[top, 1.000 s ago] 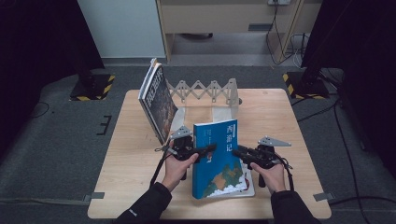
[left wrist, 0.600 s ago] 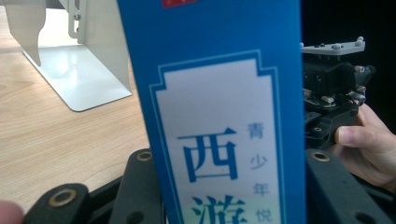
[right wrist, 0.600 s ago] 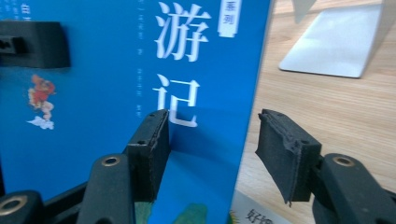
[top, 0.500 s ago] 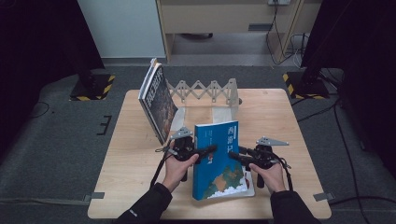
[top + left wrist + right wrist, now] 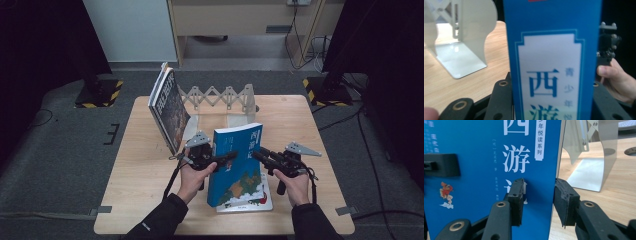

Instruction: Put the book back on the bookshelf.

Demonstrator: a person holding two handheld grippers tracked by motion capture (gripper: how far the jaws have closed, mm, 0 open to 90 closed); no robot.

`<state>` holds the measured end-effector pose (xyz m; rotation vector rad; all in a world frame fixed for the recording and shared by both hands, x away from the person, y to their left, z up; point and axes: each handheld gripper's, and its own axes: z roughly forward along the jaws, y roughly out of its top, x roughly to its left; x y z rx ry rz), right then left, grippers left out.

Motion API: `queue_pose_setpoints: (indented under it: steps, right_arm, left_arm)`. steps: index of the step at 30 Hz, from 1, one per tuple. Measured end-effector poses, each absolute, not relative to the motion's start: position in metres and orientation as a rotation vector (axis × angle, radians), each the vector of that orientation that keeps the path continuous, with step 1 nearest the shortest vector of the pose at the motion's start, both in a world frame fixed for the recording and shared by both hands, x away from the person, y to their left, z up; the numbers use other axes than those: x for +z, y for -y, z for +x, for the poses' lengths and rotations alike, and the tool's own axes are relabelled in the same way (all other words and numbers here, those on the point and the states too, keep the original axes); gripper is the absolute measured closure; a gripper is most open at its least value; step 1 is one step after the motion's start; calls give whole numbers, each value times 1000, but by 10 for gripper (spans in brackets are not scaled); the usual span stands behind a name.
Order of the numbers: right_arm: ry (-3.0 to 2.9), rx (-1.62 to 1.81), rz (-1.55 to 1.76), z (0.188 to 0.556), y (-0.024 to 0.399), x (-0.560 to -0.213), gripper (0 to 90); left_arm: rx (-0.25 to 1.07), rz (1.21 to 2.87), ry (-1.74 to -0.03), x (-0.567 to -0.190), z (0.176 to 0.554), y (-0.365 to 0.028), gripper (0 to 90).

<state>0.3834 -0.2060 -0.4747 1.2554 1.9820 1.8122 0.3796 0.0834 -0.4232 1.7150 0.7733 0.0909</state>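
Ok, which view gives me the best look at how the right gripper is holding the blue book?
The right gripper view: the right gripper has one pad on the cover of the blue book and one behind its edge. The high view shows the book upright between both grippers, small. The left gripper view shows its spine up close, with the right gripper behind.

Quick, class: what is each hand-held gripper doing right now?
Left hand-held gripper: shut on the blue book, across its spine.
Right hand-held gripper: shut on the blue book's edge.

You wear dark sleeves down to both wrists, and your left gripper (image 5: 231, 157) and right gripper (image 5: 257, 154) are black, brass-ringed at the jaw screws, each topped with a grey three-cornered plate and trailing a black cable.
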Motion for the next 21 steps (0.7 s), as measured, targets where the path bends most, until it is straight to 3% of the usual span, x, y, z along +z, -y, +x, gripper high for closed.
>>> queue_pose_setpoints:
  steps: [12, 21]
  right_arm:
    - [-2003, 1816, 1194, 380, 203, -475, 643]
    - [-1997, 1828, 1231, 381, 210, -477, 535]
  left_arm:
    - [141, 1705, -785, -428, 376, -83, 590]
    - [75, 1694, -832, -423, 378, -90, 600]
